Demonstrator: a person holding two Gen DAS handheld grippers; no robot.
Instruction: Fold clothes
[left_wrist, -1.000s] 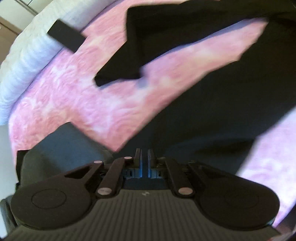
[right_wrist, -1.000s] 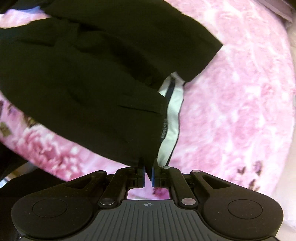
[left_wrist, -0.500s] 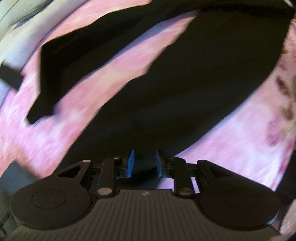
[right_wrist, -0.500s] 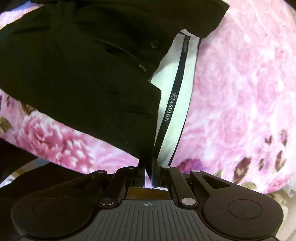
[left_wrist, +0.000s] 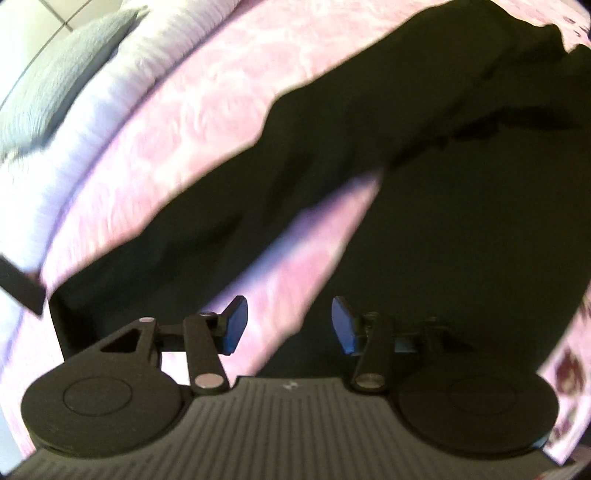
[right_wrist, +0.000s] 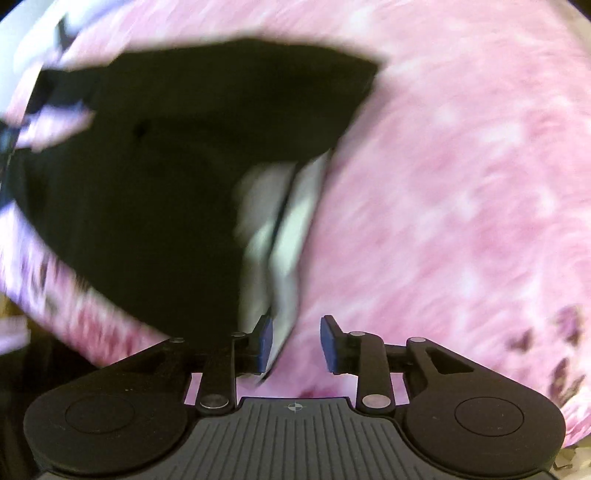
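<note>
Black garment (left_wrist: 461, 221) lies spread on a bed covered by a pink floral blanket (left_wrist: 207, 122), and both views of it are blurred. Nearest in the left wrist view, the left claw (left_wrist: 288, 326) stands released, its blue pads (left_wrist: 233, 325) wide apart with nothing between them; it hovers over the edge where dark cloth meets pink cover. Beyond it the garment runs up and to the right, with a long dark part reaching down to the left. Farther off, at the upper left, sit a pale sheet and a grey pillow (left_wrist: 62, 77).

In the right wrist view the right claw (right_wrist: 295, 343) is also released, pads parted. A white strip with a dark line (right_wrist: 284, 229), part of the garment (right_wrist: 166, 184), hangs just against the left pad (right_wrist: 265, 341), not gripped. The black cloth spreads away to the upper left over the blanket (right_wrist: 461, 184).
</note>
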